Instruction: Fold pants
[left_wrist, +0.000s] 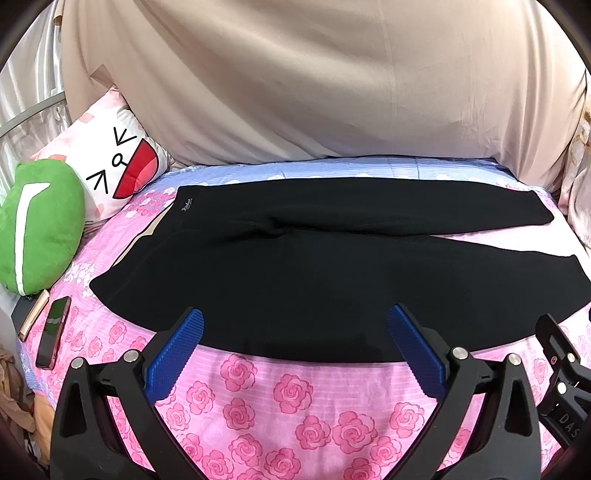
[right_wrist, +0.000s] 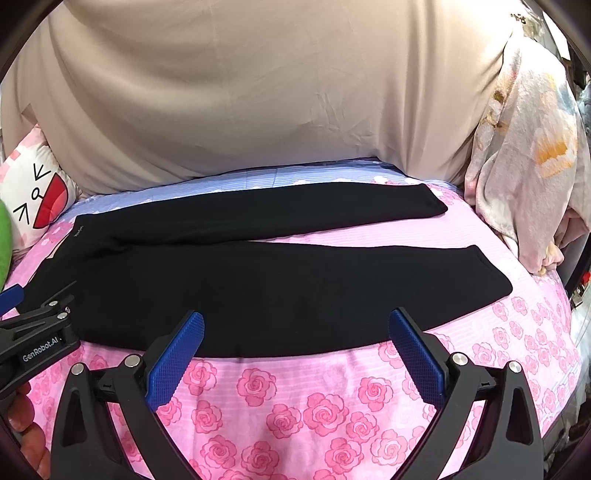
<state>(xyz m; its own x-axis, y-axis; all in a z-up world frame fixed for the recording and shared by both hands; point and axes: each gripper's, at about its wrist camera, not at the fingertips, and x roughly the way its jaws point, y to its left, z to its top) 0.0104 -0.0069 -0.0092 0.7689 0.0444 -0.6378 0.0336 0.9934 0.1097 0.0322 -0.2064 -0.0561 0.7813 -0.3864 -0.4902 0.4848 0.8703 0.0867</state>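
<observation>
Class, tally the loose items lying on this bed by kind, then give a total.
Black pants: 1
Cushions, one white cartoon-face and one green: 2
Phone: 1
Floral blanket: 1
Total: 5

Bare rose bedsheet (left_wrist: 295, 398) fronts the pants (left_wrist: 295, 266) — phone (left_wrist: 53, 332), green plush (left_wrist: 40, 225) crowd left.

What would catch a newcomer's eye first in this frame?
The black pants dominate, spread flat across the pink rose-print bedsheet with waistband to the left and both legs running right. Both open grippers, left gripper and right gripper, hover at the near edge of the pants. A green plush and cartoon-face pillow sit at far left.
</observation>
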